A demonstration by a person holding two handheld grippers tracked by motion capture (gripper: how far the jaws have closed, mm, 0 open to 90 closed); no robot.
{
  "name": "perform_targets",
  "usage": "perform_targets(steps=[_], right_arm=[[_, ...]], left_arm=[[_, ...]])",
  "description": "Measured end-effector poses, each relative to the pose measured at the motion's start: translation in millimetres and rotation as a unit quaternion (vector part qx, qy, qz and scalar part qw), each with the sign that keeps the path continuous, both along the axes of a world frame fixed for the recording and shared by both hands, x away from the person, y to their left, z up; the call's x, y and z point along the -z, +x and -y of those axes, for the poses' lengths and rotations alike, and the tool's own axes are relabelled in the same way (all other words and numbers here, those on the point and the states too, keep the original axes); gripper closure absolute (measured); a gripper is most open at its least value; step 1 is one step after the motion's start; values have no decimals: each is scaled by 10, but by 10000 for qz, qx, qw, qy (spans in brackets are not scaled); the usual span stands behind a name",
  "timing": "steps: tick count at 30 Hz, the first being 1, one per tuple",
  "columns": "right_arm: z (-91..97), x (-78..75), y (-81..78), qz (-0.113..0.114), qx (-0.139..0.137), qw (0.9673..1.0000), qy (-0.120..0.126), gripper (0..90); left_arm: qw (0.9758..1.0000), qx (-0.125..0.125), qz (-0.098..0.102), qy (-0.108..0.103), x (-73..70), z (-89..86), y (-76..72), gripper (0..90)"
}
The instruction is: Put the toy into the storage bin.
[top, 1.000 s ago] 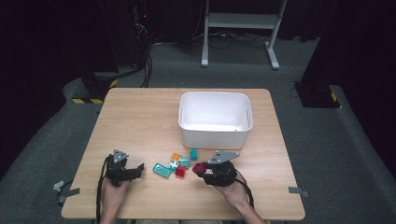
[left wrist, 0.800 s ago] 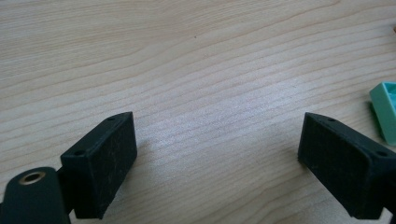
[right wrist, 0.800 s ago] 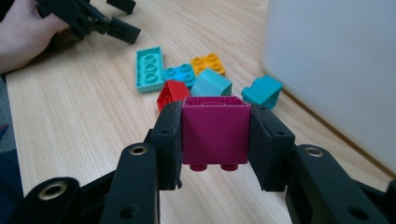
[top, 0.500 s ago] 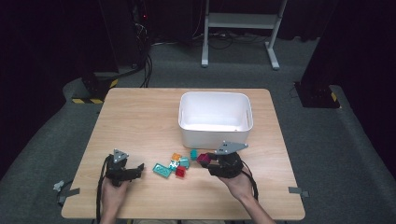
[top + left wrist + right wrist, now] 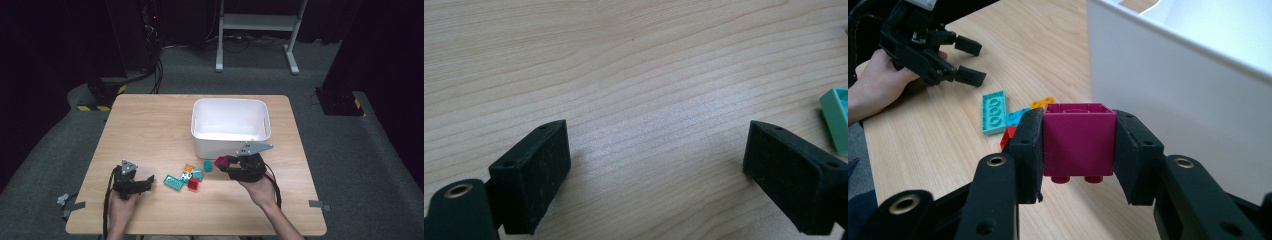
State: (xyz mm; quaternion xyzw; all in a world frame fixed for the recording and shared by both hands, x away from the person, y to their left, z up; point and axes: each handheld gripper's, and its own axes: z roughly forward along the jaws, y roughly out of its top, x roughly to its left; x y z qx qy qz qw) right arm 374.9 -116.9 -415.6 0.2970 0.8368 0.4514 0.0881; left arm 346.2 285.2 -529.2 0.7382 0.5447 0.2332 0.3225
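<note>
My right gripper (image 5: 1078, 150) is shut on a magenta brick (image 5: 1078, 142), lifted off the table just in front of the white bin (image 5: 1193, 100). From above, that gripper (image 5: 223, 164) holds the magenta brick (image 5: 221, 161) near the white bin's (image 5: 200, 145) front wall. Loose bricks lie between the hands: a teal plate (image 5: 173, 182), a red one (image 5: 193, 184), an orange one (image 5: 188, 168) and a small teal one (image 5: 207, 165). My left gripper (image 5: 150, 181) rests at the front left, open, with bare wood between its pads (image 5: 539, 170). The teal plate's corner (image 5: 836, 117) shows at its right.
The wooden table (image 5: 150, 130) has free room across its left and back-left. The bin's inside looks bare white. Beyond the table are a dark floor, cables and a white stand's legs (image 5: 255, 30).
My right gripper has risen with the magenta brick and moved toward the bin's front wall. The left gripper has stayed put.
</note>
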Motion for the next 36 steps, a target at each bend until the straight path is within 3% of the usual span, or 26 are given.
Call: perform_targets(steps=[25, 36], right_arm=[[71, -379, 157, 285, 159, 9995, 38, 590], [124, -524, 275, 309, 264, 9991, 105, 591]], left_arm=[[10000, -1, 0, -1, 0, 0, 0, 115], [10000, -1, 0, -2, 0, 0, 0, 115]])
